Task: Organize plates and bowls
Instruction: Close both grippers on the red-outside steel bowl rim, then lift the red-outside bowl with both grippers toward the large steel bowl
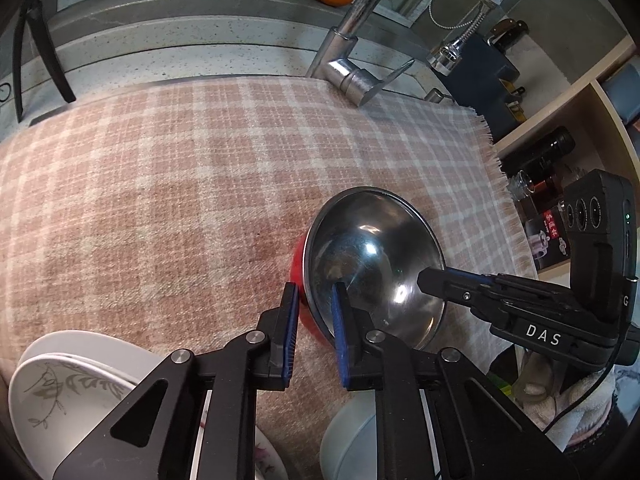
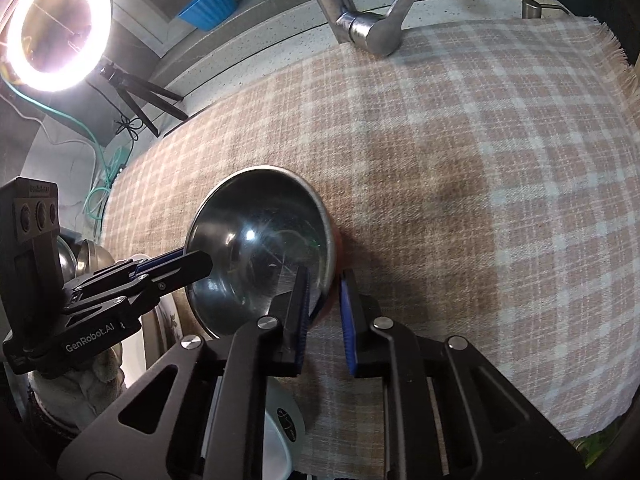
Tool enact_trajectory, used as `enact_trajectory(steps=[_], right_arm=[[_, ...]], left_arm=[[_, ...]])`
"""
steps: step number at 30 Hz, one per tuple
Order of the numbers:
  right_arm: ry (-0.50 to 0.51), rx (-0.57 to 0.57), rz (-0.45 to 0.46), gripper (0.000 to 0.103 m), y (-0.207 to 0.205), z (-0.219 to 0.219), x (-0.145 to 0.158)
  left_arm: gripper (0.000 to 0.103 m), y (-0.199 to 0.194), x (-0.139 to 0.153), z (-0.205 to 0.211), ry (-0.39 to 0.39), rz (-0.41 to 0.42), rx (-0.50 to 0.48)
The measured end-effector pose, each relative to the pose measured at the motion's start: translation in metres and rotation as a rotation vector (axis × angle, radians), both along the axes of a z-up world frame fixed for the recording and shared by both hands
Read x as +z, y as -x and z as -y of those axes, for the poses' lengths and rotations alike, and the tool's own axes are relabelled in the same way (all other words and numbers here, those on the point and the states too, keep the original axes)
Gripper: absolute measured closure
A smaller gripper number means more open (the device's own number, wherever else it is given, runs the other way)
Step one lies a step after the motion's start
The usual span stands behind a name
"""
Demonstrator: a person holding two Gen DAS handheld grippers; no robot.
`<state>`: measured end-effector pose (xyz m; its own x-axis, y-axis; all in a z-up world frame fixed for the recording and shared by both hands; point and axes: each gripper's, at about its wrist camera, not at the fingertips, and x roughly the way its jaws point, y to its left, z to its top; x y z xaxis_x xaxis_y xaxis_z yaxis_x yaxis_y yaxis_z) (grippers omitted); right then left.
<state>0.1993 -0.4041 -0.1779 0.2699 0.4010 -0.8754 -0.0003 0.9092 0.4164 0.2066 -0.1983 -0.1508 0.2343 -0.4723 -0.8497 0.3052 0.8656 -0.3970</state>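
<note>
Red bowl [image 1: 298, 276] mostly hidden under steel bowl [image 1: 372, 256]; plates [image 1: 60, 384] cropped.

I see my right gripper [image 2: 323, 280] clamped on the steel bowl's [image 2: 256, 240] rim at lower centre, my left gripper [image 2: 200, 262] gripping its left rim, on checked cloth [image 2: 460, 160]; ring light [image 2: 58, 24] upper left.

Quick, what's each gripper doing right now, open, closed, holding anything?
Left gripper: closed on the near rim of the steel bowl, one finger inside, one outside.
Right gripper: closed on the same bowl's opposite rim.
</note>
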Motion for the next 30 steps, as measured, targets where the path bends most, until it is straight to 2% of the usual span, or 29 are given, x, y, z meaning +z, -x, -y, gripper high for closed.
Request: enact_trajectory(steps=[12, 30], right_arm=[[0.006, -0.017, 0.022, 0.089, -0.002, -0.004, 0.012], [-0.001, 0.007, 0.109, 0.089, 0.008, -0.045, 0.065]], left_arm=[[0.089, 0.004, 0.011, -0.005, 0.011, 0.034, 0.013], [0.089, 0.021, 0.054, -0.055, 0.057, 0.125, 0.063]])
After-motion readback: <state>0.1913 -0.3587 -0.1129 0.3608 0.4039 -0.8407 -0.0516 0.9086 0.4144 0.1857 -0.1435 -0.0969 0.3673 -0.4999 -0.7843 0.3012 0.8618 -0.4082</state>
